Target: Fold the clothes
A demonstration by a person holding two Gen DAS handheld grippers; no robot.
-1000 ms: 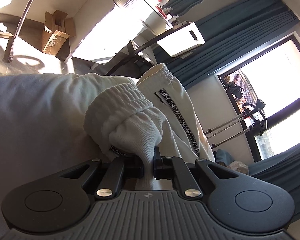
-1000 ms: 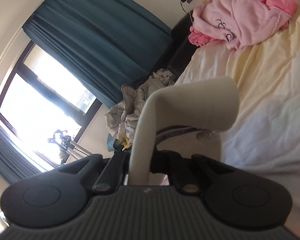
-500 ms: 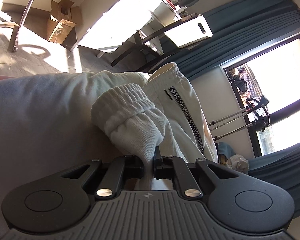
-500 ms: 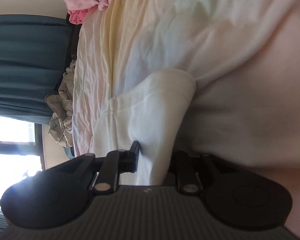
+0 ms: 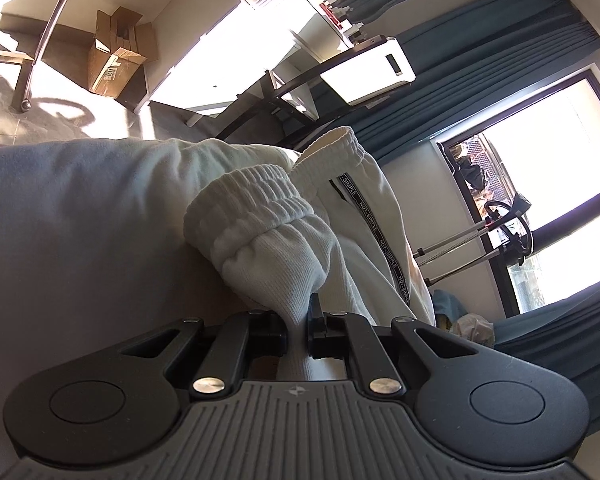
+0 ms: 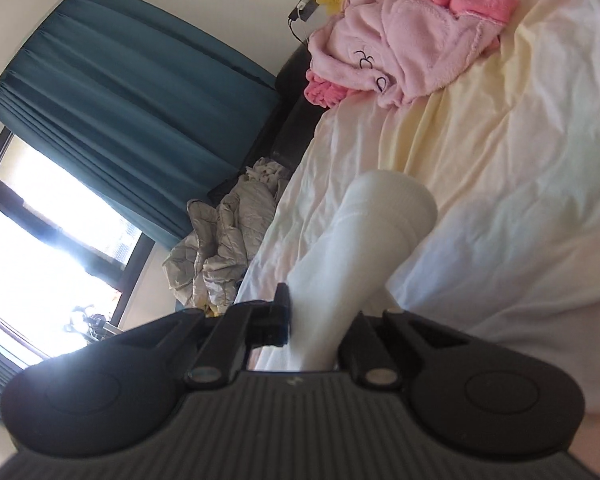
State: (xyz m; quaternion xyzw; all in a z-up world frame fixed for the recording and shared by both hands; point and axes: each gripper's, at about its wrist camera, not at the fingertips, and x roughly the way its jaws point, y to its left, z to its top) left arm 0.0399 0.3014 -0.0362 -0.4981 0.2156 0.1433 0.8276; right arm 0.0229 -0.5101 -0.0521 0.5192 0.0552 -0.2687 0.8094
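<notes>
Cream sweatpants (image 5: 372,280) hang in front of my left gripper (image 5: 298,320), which is shut on a ribbed ankle cuff (image 5: 260,216). Behind the cuff I see the elastic waistband (image 5: 332,148) and a black lettered side stripe (image 5: 380,240). A broad pale stretch of the same cloth (image 5: 80,220) fills the left of that view. My right gripper (image 6: 316,328) is shut on a thick smooth fold of cream fabric (image 6: 380,220), which sticks out over the bed sheet (image 6: 500,160) and hides the right finger.
A pink fleece robe (image 6: 400,40) lies bunched at the far end of the bed. A crumpled grey quilt (image 6: 220,248) sits by the teal curtain (image 6: 140,100) and window. An open cardboard box (image 5: 116,56) and a white appliance (image 5: 372,76) stand across the room.
The right wrist view tipped down onto the bed sheet half a second ago and has swung back up toward the curtain, fold still held. The left gripper barely moved.
</notes>
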